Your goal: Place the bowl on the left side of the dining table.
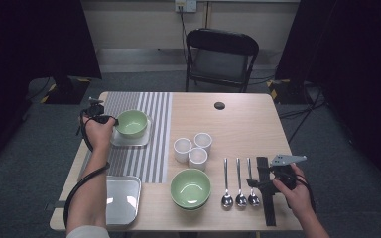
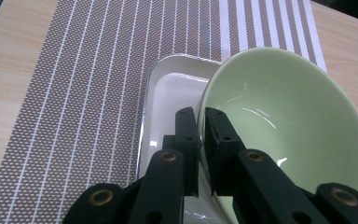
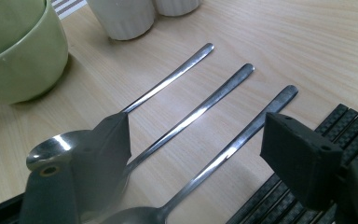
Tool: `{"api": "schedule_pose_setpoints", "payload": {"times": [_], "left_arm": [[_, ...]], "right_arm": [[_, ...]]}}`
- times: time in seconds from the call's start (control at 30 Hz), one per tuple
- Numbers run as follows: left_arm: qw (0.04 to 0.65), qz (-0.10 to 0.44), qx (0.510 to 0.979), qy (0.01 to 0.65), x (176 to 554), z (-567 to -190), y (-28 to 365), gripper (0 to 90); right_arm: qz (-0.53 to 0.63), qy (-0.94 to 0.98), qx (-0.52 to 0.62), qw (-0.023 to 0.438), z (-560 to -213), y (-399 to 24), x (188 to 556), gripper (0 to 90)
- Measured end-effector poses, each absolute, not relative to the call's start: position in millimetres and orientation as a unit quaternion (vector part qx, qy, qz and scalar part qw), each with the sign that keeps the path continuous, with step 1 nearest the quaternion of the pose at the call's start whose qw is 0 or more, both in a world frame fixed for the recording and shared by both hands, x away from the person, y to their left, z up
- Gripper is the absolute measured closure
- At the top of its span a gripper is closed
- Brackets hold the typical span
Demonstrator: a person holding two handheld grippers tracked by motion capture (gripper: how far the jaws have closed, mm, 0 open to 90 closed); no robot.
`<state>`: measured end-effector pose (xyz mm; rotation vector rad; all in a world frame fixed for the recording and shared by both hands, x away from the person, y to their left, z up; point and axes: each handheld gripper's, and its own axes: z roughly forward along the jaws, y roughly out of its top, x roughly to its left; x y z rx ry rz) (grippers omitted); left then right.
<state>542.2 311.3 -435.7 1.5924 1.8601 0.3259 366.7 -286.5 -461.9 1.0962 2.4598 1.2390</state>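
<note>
A lab or studio set up for recording, not a home. Dark curtains [image 1: 30, 39] left and right, grey carpet [image 1: 25, 163], hazard-striped stand bases [image 1: 69, 87], cables [image 1: 307, 106] across the floor, a wall socket [image 1: 186, 5] above a black folding chair [image 1: 222, 58]. On a plain wooden table [image 1: 243, 124], tableware in tidy rows, staged like a test layout.

Both grippers are black. The left gripper [image 2: 200, 140] has flat black fingers [image 2: 186, 140] with round brass-coloured screws. A black cable [image 1: 82, 183] trails from it. The right gripper [image 1: 260, 183] carries a grey three-cornered plate [image 1: 287, 159] on top. One light sleeve [image 1: 87, 232] shows.
</note>
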Motion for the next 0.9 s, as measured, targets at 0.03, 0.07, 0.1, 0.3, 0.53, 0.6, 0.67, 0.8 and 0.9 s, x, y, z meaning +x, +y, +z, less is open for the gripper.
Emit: {"api": "schedule_pose_setpoints", "payload": {"times": [0.03,0.07,0.1,0.3,0.53,0.6,0.67,0.8,0.9], "left_arm": [[0.33,0.125,0.608,0.711,542.1,-435.7,311.2,84.8],[0.326,0.127,0.612,0.71,541.5,-435.4,311.7,84.8],[0.33,0.125,0.609,0.711,541.4,-435.8,311.3,84.8],[0.337,0.122,0.604,0.711,539.8,-436.7,312.3,84.2],[0.343,0.126,0.599,0.712,535.4,-435.6,314.6,73.2],[0.343,0.12,0.6,0.713,533.5,-434.5,315.9,73.2],[0.343,0.119,0.599,0.713,531.2,-433.0,316.4,70.6],[0.348,0.126,0.596,0.713,525.1,-429.1,317.2,64.6],[0.347,0.125,0.596,0.713,521.3,-427.9,317.3,64.0]], "right_arm": [[0.416,0.827,0.368,0.09,-462.1,-286.9,366.8,23.1],[0.416,0.827,0.368,0.09,-462.2,-287.2,366.7,23.1],[0.417,0.826,0.369,0.089,-462.2,-287.5,366.6,23.2],[0.417,0.825,0.37,0.091,-461.3,-287.7,365.8,23.1],[0.416,0.826,0.37,0.092,-461.5,-287.7,366.0,23.1],[0.416,0.826,0.369,0.093,-461.7,-287.9,366.2,23.1],[0.415,0.826,0.37,0.093,-461.4,-287.7,366.2,23.1],[0.413,0.827,0.37,0.095,-460.8,-287.8,366.1,23.1],[0.414,0.827,0.369,0.096,-460.7,-287.3,366.1,23.1]]}}
